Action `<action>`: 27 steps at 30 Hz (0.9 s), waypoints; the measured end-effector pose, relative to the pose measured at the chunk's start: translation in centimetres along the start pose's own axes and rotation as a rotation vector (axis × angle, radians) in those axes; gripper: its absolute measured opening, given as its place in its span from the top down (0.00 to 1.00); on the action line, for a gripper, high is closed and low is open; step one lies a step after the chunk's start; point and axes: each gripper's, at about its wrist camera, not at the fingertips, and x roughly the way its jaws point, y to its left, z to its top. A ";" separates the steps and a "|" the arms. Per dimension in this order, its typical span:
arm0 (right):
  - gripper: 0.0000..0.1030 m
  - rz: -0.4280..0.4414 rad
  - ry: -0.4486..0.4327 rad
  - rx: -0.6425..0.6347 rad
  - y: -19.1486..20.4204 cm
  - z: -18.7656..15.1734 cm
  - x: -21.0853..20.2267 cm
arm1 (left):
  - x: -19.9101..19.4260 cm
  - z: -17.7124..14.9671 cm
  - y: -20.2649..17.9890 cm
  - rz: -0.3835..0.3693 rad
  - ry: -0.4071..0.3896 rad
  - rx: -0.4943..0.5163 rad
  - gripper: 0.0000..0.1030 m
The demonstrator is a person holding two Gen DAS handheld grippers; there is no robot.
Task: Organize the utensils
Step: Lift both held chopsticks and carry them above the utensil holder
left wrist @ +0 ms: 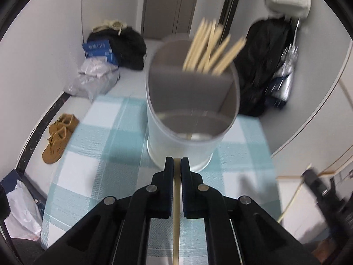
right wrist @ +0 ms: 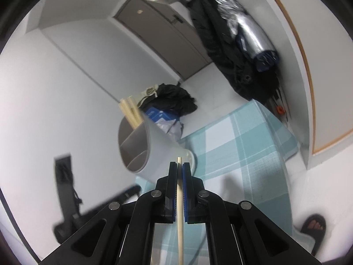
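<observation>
A white round utensil holder (left wrist: pixel 189 119) with inner dividers stands on the blue-and-white checked tablecloth (left wrist: pixel 99 150). Several wooden chopsticks (left wrist: pixel 211 48) lean in its far compartment. My left gripper (left wrist: pixel 177 162) is shut on a single wooden chopstick (left wrist: pixel 176 209), just in front of the holder's near wall. In the right wrist view the same holder (right wrist: pixel 152 145) appears tilted to the left of my right gripper (right wrist: pixel 179 165), which is shut on another chopstick (right wrist: pixel 180 209); its tip pokes out past the fingers. The right gripper also shows blurred at the left wrist view's lower right (left wrist: pixel 317 187).
Past the table's far end lie dark clothes (left wrist: pixel 130 46), a blue box (left wrist: pixel 99 50) and a plastic bag (left wrist: pixel 97 77). Brown shoes (left wrist: pixel 57 137) sit on the floor at left. A black coat (left wrist: pixel 262 66) hangs at right. A sandalled foot (right wrist: pixel 313 225) shows beside the table.
</observation>
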 end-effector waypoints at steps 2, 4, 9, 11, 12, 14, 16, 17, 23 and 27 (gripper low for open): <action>0.96 -0.002 -0.019 -0.051 1.1 -0.4 -0.6 | -1.0 0.2 -0.2 -0.027 -0.033 -0.001 0.98; 0.96 0.002 -0.045 -0.092 2.0 -0.6 -1.2 | -1.8 0.4 -0.4 -0.043 -0.065 0.011 0.98; 0.96 0.007 -0.083 -0.184 4.4 -0.7 -1.8 | -2.6 0.5 -0.9 -0.042 -0.119 0.045 0.98; 0.96 0.016 -0.093 -0.250 5.8 -0.7 -1.9 | -2.9 0.8 -0.9 -0.047 -0.129 0.030 0.98; 0.96 0.015 -0.096 -0.271 6.3 -0.7 -1.9 | -3.4 0.9 -0.8 -0.047 -0.148 0.028 0.98; 0.96 0.012 -0.092 -0.309 7.4 -0.8 -1.7 | -3.9 1.0 -0.9 -0.060 -0.159 0.028 0.98; 0.97 -0.006 -0.084 -0.323 8.0 -1.1 -1.6 | -4.6 1.1 -0.7 -0.062 -0.172 0.021 0.98; 0.97 -0.016 -0.080 -0.331 8.2 -1.3 -1.6 | -4.7 1.1 -0.4 -0.066 -0.168 0.013 0.98; 0.97 -0.047 -0.072 -0.346 9.0 -2.1 -1.5 | -5.3 0.9 0.3 -0.065 -0.178 0.025 0.98; 0.97 -0.051 -0.077 -0.361 9.8 -2.0 -1.5 | -6.0 1.0 0.5 -0.073 -0.182 0.041 0.98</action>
